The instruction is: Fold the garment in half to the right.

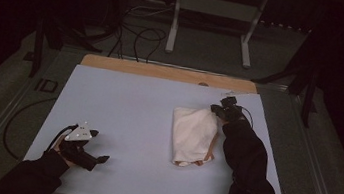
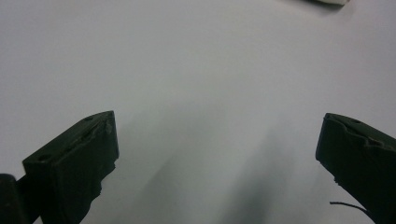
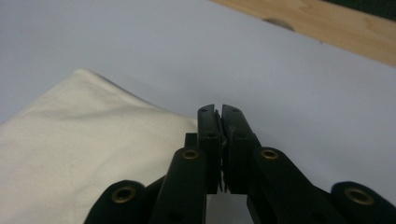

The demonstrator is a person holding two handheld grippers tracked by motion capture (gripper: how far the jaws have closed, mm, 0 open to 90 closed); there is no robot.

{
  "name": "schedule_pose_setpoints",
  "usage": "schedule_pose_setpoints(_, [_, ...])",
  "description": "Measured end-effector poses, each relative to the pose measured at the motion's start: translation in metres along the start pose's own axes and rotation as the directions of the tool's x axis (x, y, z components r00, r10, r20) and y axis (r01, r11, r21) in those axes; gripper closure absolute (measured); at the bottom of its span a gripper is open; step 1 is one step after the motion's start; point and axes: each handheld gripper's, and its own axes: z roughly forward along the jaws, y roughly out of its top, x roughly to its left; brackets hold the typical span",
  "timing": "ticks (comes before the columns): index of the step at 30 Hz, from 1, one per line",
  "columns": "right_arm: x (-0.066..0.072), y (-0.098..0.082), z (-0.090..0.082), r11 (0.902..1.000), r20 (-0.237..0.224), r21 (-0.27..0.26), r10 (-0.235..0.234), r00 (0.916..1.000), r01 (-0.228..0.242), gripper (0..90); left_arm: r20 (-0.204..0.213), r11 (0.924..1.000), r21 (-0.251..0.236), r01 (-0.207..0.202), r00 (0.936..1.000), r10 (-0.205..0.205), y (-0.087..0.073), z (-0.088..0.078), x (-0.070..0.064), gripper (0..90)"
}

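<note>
High view first: the right forearm, in a dark sleeve [image 1: 247, 157], stretches up the right side of the table and ends at the right gripper [image 1: 220, 109], which sits low at the far right corner of the folded cloth [image 1: 194, 135]. Its jaws are pressed together, tip against tip. From the right gripper view the right gripper [image 3: 218, 110] meets at a thin seam just past the cloth's [image 3: 88, 149] corner, and I can't tell whether any fabric is pinched in that seam. Over on the near left, the left gripper [image 1: 99, 145] rests low by the table's front edge, its grey three-cornered plate on top, jaws spread wide. The left gripper view confirms it: two black blocks far apart, the left gripper [image 2: 217, 140] with nothing but bare surface between them.

Around them, the table [image 1: 123, 106] carries a pale blue-grey sheet, smooth and matte, with a strip of bare wood [image 1: 163, 70] showing along its far edge. Beyond that strip a grey metal frame [image 1: 211, 11] stands on the floor among loose black cables [image 1: 137, 37]. Nothing lies between the two grippers; they are well apart.

The cloth is cream-white, soft and slightly wrinkled, folded into a rough upright rectangle right of centre, with a tan layer peeking out at its near edge.
</note>
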Motion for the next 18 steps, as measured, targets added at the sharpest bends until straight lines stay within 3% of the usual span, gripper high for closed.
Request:
schedule_pose_setpoints(13, [-0.001,-0.015,0.021,0.9986,0.014,0.053,-0.008,0.9999,0.007,86.1,-0.001,1.0,0.001,0.0,1.0,0.0,0.0,-0.001,0.0,0.2])
schedule_pose_setpoints(18, [-0.001,-0.017,0.022,0.9991,0.016,0.043,-0.01,0.9998,0.009,85.7,-0.002,1.0,-0.001,0.001,1.0,-0.001,0.0,-0.001,0.001,0.2])
